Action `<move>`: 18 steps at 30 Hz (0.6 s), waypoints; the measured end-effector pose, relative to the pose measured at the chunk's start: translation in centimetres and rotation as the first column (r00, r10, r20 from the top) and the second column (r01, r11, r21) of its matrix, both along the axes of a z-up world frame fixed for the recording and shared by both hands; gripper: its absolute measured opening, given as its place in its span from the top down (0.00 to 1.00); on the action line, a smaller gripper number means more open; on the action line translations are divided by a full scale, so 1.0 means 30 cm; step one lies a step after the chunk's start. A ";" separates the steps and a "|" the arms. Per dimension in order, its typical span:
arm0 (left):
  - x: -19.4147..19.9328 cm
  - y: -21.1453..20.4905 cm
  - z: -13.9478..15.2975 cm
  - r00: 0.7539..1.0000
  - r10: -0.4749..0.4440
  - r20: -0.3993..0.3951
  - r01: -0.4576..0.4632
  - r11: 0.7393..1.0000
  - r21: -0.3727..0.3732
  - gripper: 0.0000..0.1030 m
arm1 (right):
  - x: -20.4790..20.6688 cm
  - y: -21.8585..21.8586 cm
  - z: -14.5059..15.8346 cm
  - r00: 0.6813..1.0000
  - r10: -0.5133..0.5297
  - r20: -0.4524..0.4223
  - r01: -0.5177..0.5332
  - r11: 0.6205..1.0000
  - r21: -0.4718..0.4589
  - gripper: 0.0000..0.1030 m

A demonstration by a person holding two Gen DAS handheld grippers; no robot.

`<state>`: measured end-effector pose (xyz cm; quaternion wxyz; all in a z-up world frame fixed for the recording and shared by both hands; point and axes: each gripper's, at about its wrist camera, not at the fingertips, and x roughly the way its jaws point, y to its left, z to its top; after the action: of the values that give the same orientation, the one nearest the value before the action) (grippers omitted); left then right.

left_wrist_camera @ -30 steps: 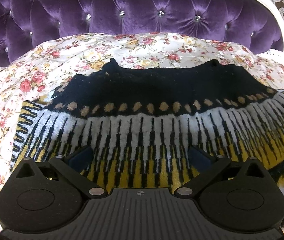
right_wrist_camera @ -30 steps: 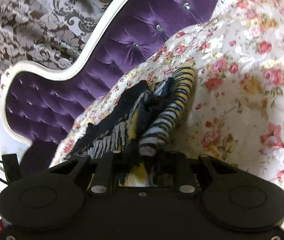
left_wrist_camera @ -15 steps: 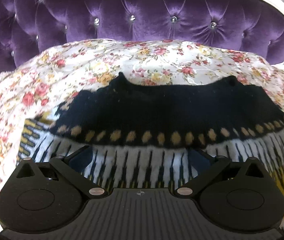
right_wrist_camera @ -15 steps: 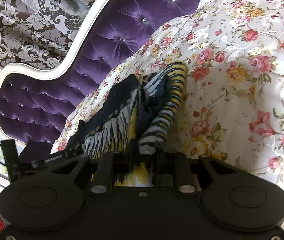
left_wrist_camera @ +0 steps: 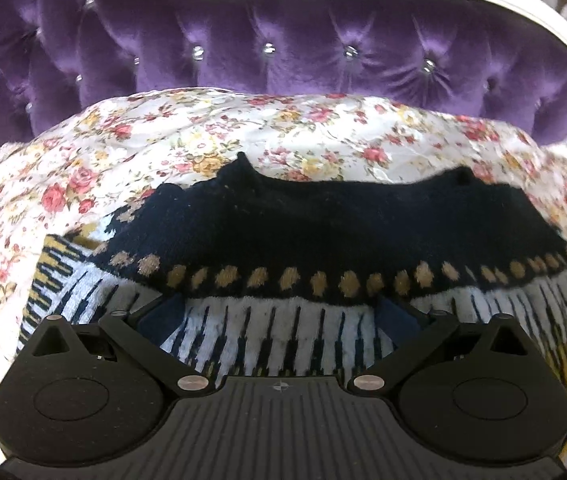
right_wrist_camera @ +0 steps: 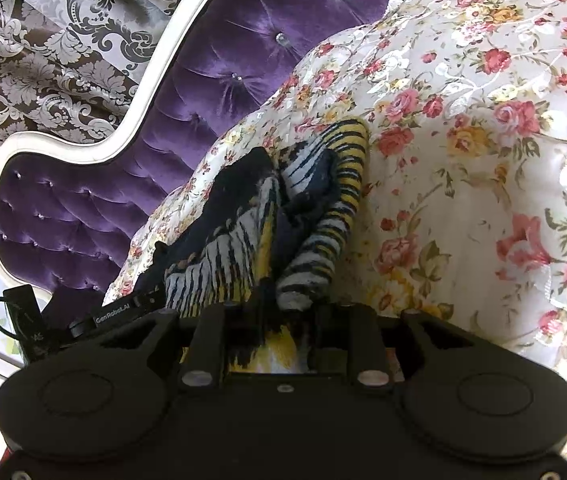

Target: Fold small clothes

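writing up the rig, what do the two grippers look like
Both the left gripper and right gripper are matte black, with two round housings, angled link arms and silver screws. The left has dark blue pads and a ribbed centre plate.

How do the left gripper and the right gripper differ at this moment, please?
The left gripper has its fingers spread wide over the flat sweater; the right gripper has its fingers close together, with a bunched fold of the sweater between them. Both are over the floral bedspread.
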<state>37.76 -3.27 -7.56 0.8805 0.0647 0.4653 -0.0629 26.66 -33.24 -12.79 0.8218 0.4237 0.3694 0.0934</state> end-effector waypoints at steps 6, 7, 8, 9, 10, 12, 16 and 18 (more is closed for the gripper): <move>-0.038 0.020 0.039 1.000 0.009 -0.025 -0.010 1.000 -0.021 0.09 | 0.000 -0.002 -0.001 1.000 0.001 0.001 -0.001 1.000 -0.001 0.65; -0.053 0.029 0.045 0.999 0.008 -0.031 -0.009 1.000 -0.021 0.09 | 0.000 -0.002 -0.001 1.000 0.002 0.000 -0.002 1.000 -0.001 0.65; -0.066 0.041 0.048 0.999 0.013 -0.039 -0.014 1.000 -0.018 0.09 | 0.000 -0.002 -0.001 1.000 0.002 0.001 -0.002 1.000 -0.001 0.65; -0.082 0.055 0.052 0.999 0.015 -0.040 -0.016 1.000 -0.020 0.09 | -0.001 -0.002 0.000 1.000 0.001 0.001 -0.001 1.000 -0.001 0.65; -0.097 0.072 0.057 0.999 0.013 -0.037 -0.015 0.999 -0.032 0.09 | -0.001 0.000 0.000 1.000 0.000 0.001 0.000 1.000 -0.001 0.65; -0.114 0.091 0.056 0.999 -0.001 -0.034 -0.001 0.999 -0.040 0.09 | -0.002 0.003 0.002 1.000 -0.001 0.003 0.001 1.000 -0.008 0.65; -0.117 0.066 0.035 1.000 -0.006 -0.020 0.007 1.000 0.008 0.08 | -0.008 0.015 0.015 1.000 -0.014 0.021 0.015 0.999 -0.035 0.65; -0.127 0.059 0.047 1.000 -0.013 0.008 0.013 1.000 -0.024 0.14 | -0.012 0.022 0.020 1.000 -0.016 0.024 0.017 0.999 -0.050 0.65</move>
<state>33.94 -1.49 -6.15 0.8827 0.0573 0.4605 -0.0740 26.29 -32.58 -12.20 0.8371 0.4049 0.3585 0.0822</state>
